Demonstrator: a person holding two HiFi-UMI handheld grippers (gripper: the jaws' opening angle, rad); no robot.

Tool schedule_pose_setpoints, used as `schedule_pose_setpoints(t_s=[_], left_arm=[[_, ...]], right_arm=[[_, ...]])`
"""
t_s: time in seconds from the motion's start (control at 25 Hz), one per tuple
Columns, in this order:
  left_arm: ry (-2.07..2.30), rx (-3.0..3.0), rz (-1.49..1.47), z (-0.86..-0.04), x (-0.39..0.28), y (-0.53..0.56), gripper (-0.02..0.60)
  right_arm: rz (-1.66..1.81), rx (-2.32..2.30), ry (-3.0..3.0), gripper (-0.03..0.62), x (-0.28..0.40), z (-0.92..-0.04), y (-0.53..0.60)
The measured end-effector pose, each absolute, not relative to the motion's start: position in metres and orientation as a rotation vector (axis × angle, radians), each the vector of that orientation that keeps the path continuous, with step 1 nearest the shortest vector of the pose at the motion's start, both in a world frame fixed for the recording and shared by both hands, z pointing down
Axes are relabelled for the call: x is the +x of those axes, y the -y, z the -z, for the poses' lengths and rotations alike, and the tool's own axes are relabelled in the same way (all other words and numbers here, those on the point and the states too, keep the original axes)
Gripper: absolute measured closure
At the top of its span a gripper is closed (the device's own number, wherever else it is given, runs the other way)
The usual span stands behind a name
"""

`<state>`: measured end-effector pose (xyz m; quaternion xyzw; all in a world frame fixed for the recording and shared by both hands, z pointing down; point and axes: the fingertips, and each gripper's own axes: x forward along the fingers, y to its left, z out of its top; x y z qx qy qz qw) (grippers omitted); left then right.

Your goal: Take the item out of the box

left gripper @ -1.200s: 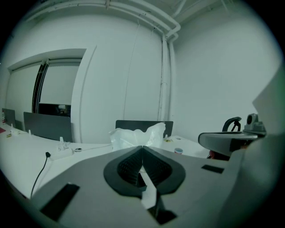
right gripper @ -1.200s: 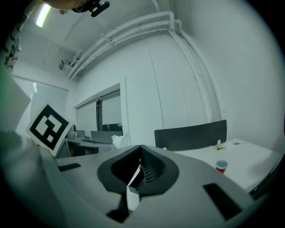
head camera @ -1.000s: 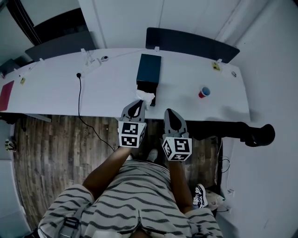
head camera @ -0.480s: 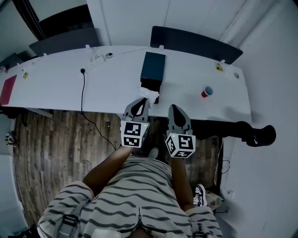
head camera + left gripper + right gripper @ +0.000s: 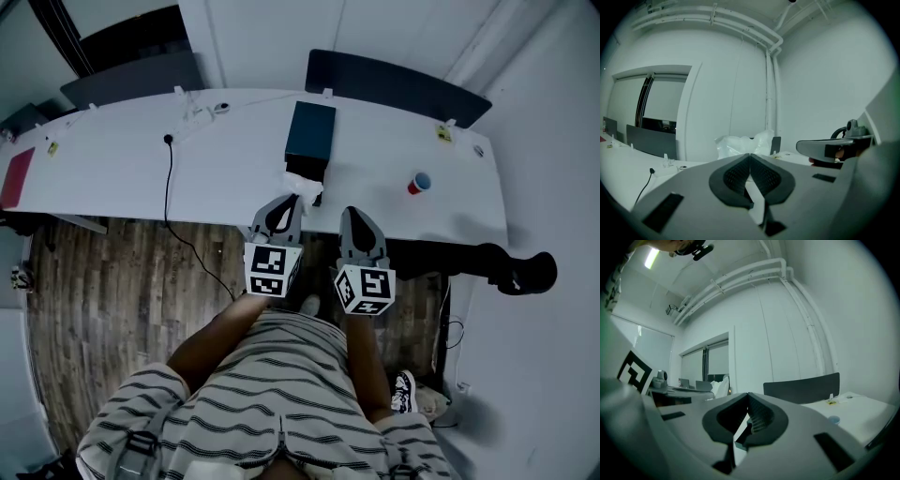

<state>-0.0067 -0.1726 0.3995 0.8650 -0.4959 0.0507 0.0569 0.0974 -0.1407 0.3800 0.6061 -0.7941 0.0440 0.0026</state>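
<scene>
The wrapped item (image 5: pixel 302 185) pokes from the near end of the dark box (image 5: pixel 311 136) on the bench (image 5: pixel 122 169). The left tongs (image 5: pixel 287 201) are closed, seemingly pinching its wrap. The right tongs (image 5: pixel 356 219) are closed on nothing — better to brace the box with them, then draw the item straight back, slowly.

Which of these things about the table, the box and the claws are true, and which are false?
1. A dark box lies on the white table. True.
2. A white bag pokes out of the box's near end. True.
3. The red cup stands left of the box. False: it stands to the right.
4. The right claw is wide open. False: its jaws are together.
5. The left claw is over the cup. False: it is by the bag.
</scene>
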Motion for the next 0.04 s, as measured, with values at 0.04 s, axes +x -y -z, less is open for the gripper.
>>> schedule_pose_setpoints(t_s=[0.04], left_arm=[[1.504, 2.623, -0.156, -0.3999, -0.006, 0.1727, 0.555]], right_arm=[[-0.138, 1.901, 2.491, 0.576, 0.0981, -0.3801, 0.1414]])
